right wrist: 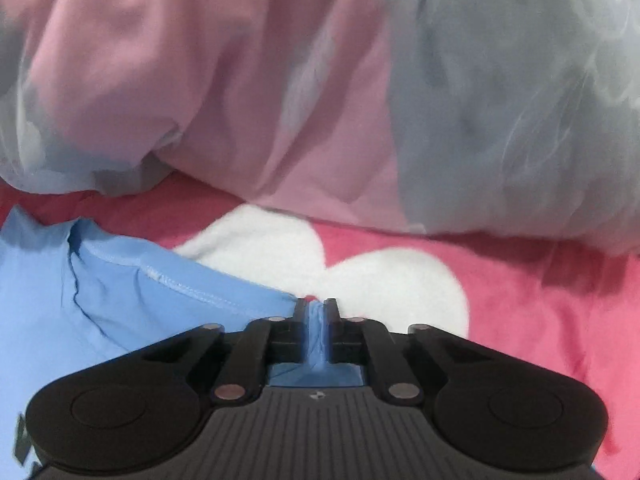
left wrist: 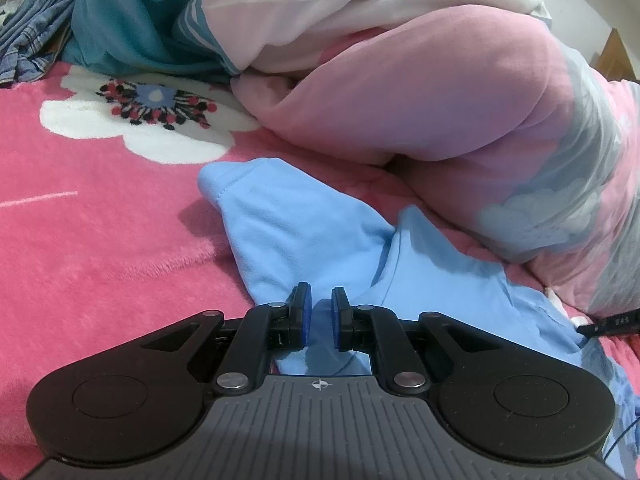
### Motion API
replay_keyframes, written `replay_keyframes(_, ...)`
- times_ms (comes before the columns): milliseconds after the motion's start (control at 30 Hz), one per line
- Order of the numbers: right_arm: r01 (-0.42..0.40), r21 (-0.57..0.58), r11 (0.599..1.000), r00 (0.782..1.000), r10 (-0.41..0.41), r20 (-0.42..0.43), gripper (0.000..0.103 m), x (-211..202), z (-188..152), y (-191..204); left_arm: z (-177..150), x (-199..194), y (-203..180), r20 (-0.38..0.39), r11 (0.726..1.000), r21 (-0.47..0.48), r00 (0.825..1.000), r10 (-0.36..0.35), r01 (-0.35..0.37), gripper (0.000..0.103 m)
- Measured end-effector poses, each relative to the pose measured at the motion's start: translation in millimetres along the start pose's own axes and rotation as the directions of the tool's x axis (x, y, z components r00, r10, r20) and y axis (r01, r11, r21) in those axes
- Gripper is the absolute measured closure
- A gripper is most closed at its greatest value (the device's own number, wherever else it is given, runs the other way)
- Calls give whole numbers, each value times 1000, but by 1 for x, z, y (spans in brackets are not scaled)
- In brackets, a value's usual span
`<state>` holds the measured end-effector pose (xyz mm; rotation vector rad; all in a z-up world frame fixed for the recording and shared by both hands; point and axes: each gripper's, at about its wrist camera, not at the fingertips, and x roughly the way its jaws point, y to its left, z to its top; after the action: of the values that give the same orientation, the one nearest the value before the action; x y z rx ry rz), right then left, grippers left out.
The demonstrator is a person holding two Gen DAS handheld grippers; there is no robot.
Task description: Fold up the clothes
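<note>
Here, a light blue garment (left wrist: 304, 236) is lying crumpled on a pink fleece blanket (left wrist: 100, 240) that is covering the bed, and both claws are gripping it. In the left wrist view, the left gripper (left wrist: 320, 300) is pointing downward at the cloth, its 2 jaws standing nearly together with a fold of the blue fabric running up between the blue pads, so it is pinching the garment. A stitched hem is showing at the far end of the garment, near a white flower (left wrist: 136, 120) with a dark dotted centre printed on the blanket. Just beyond the garment, a bulky pink and grey quilt (left wrist: 460, 112) is lying heaped, touching the blue cloth along its right side. At the far left, a teal cloth (left wrist: 132, 28) and a blue striped cloth (left wrist: 36, 36) are lying bunched at the blanket's edge. In the right wrist view, which is slightly blurred, the right gripper (right wrist: 316, 306) is pinching a narrow ridge of the same blue garment (right wrist: 100, 292) at its stitched edge, its jaws pressed tight on the fabric. A white flower shape (right wrist: 360, 276) on the blanket (right wrist: 560, 312) is lying just ahead of those fingers, and the quilt (right wrist: 360, 100) is filling the upper part of that view.
</note>
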<state>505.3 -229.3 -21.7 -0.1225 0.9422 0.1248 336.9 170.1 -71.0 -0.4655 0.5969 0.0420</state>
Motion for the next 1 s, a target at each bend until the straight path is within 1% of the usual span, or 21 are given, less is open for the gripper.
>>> replay_keyframes(67,27,10,1000,998,-27,48,98,0,-1,2,0,0,0,0,1000,-2,1000,-1,1,93)
replay_keyframes(267,14,162,987,989,-37,140,97,19,-12,-6,0,-1,0,0,1000,-4,1000,-2,2,93)
replay_keyframes(300,-8,217,976,987,-27,157,93,17,-13,-14,0,-1,0,0,1000,-5,1000,-2,2,93)
replay_keyframes(333,-33,275,961,984,-16,175,83,15,-13,-23,0,0,0,0,1000,-5,1000,-3,3,93)
replay_keyframes(367,-40,329,943,981,-25,191,80,11,-14,-31,0,0,0,0,1000,-6,1000,-3,3,93)
replay_keyframes(400,-42,392,919,975,-47,216,79,4,-16,-43,0,0,0,0,1000,-6,1000,-3,3,93)
replay_keyframes(433,-57,439,897,970,-53,236,79,-4,-19,-54,0,0,0,0,1000,-7,1000,-3,3,93)
replay_keyframes(500,-95,511,854,967,-44,253,79,-25,-27,-77,0,0,0,0,1000,-8,1000,-3,3,93)
replay_keyframes(533,-111,529,841,965,-36,259,79,-35,-31,-84,0,0,0,0,1000,-8,1000,-3,3,93)
replay_keyframes(600,-157,537,829,968,22,249,79,-56,-43,-95,1,0,0,0,1000,-8,1000,-2,2,93)
replay_keyframes(633,-188,528,828,970,73,231,79,-65,-50,-96,1,0,0,-1,1000,-9,1000,-2,2,93)
replay_keyframes(667,-209,510,834,972,119,204,79,-70,-57,-95,1,0,0,-1,1000,-9,1000,-2,2,93)
replay_keyframes(700,-206,487,849,977,147,157,79,-71,-64,-90,1,0,0,-1,1000,-9,1000,-1,1,93)
replay_keyframes(733,-201,462,864,980,171,107,79,-73,-72,-85,1,0,0,-1,1000,-9,1000,-1,1,93)
replay_keyframes(767,-182,435,882,983,172,64,80,-69,-74,-82,1,0,0,-1,1000,-8,1000,-1,1,93)
replay_keyframes(800,-128,419,899,991,128,28,80,-62,-79,-84,1,0,0,-1,1000,-8,1000,-1,1,93)
replay_keyframes(833,-69,403,913,997,77,-5,84,-55,-84,-86,1,0,1,0,1000,-8,1000,-2,2,93)
replay_keyframes(867,-37,427,904,999,45,-8,92,-50,-88,-99,1,0,1,0,1000,-9,1000,-3,3,93)
replay_keyframes(900,-10,456,890,1000,16,-8,103,-45,-91,-114,1,0,1,0,1000,-10,1000,-4,4,93)
replay_keyframes(967,67,547,834,995,-99,29,103,-47,-96,-139,1,-1,2,0,1000,-16,1000,-7,7,93)
replay_keyframes(1000,122,563,818,986,-166,29,103,-56,-95,-146,1,-1,2,0,1000,-18,1000,-8,8,93)
